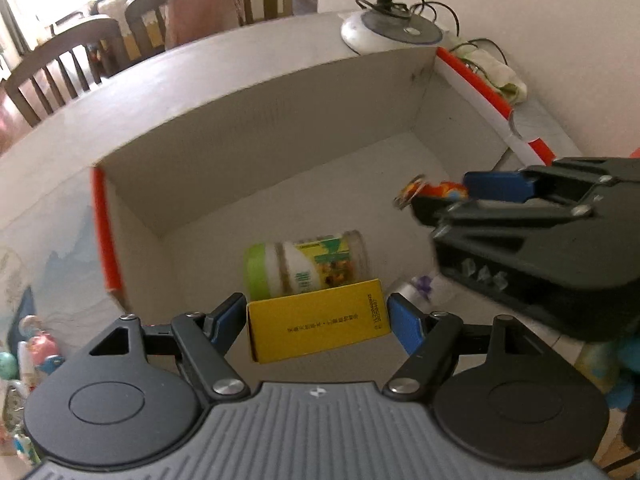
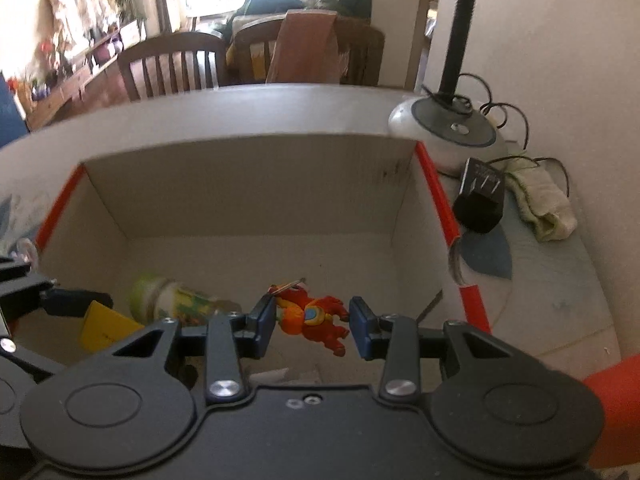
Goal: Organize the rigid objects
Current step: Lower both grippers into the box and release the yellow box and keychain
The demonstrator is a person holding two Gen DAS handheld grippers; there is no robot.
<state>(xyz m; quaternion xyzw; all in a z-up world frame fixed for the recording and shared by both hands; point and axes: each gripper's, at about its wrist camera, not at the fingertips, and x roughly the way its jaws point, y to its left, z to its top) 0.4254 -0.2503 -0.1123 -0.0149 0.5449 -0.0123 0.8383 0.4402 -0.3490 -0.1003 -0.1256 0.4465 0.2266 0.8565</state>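
- Over the open cardboard box [image 1: 256,128], both grippers hang w/ items between their fingers.
- Left gripper [image 1: 318,320]: blue pads spread apart, yellow carton [image 1: 320,326] between them; contact w/ pads can't tell.
- Right gripper [image 2: 312,322]: jaws apart, orange toy figure [image 2: 316,318] w/ key ring in the gap, right pad not touching it.
- Green-lidded jar [image 1: 304,266] lies on its side on box floor, just past the carton.
- Lamp base [image 2: 452,130] sits far right, outside box; black adapter [image 2: 480,200] & cloth beside it.
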